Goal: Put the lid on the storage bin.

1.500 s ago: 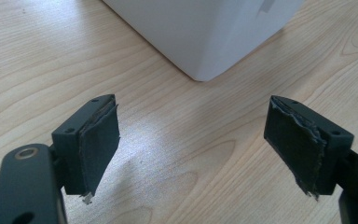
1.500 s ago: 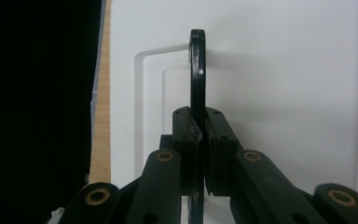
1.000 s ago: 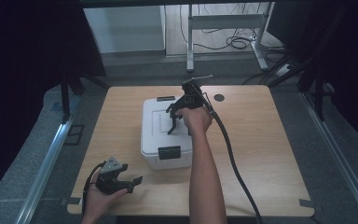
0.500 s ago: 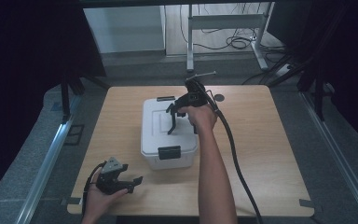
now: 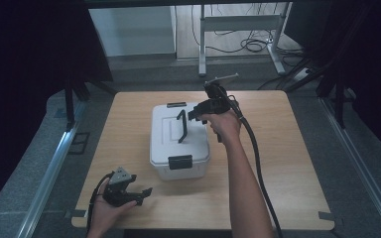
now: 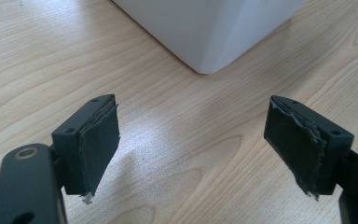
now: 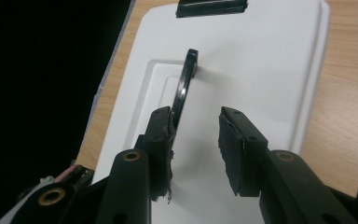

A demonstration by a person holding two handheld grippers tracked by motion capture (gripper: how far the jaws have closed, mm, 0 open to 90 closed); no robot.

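Since the earlier frame the right gripper (image 5: pixel 194 115) has swung toward 3 o'clock over the white box (image 5: pixel 178 144) at table centre, jaws apart, handle (image 7: pixel 182 91) outside them, so recentre before closing; left gripper (image 5: pixel 141 193) rests open at 7 o'clock.

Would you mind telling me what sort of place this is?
Probably a lab recording station: a light wooden table hemmed by black curtains, with loose cables on the floor behind.

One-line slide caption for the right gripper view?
Open right claw above white box lid, its black handle raised beside one pad.
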